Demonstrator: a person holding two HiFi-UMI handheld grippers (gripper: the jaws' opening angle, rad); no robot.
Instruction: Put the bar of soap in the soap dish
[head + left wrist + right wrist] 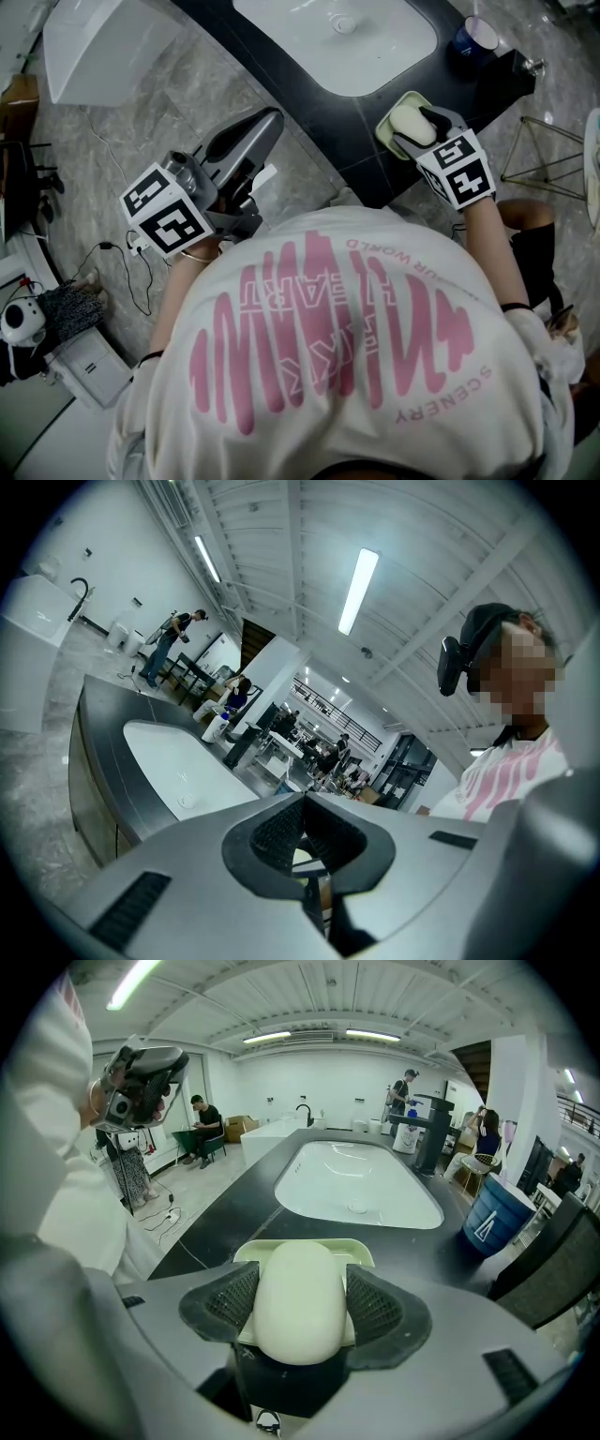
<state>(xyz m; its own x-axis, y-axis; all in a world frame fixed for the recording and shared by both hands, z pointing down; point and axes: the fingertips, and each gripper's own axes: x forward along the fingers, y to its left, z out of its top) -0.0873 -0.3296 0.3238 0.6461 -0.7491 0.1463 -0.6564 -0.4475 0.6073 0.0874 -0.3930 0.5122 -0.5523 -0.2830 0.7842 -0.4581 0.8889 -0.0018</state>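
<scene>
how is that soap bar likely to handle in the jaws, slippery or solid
Probably rigid: the bar of soap shows no dent in the right gripper. Its smooth rounded sides look apt to slip.

Seen from the head view, grey marble-veined floor tiles (122,131) spread from nine to eleven o'clock. A dark curved countertop (309,112) holding a white oval basin (337,37) sits at twelve. A white ribbed ceiling (281,564) carries long fluorescent tube lights (358,591), and the far wall (328,1077) is white.

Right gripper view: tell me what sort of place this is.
Probably a bathroom-fixture showroom in an open hall: a white basin set in a dark counter, another white sink beyond, strip lights overhead.
</scene>
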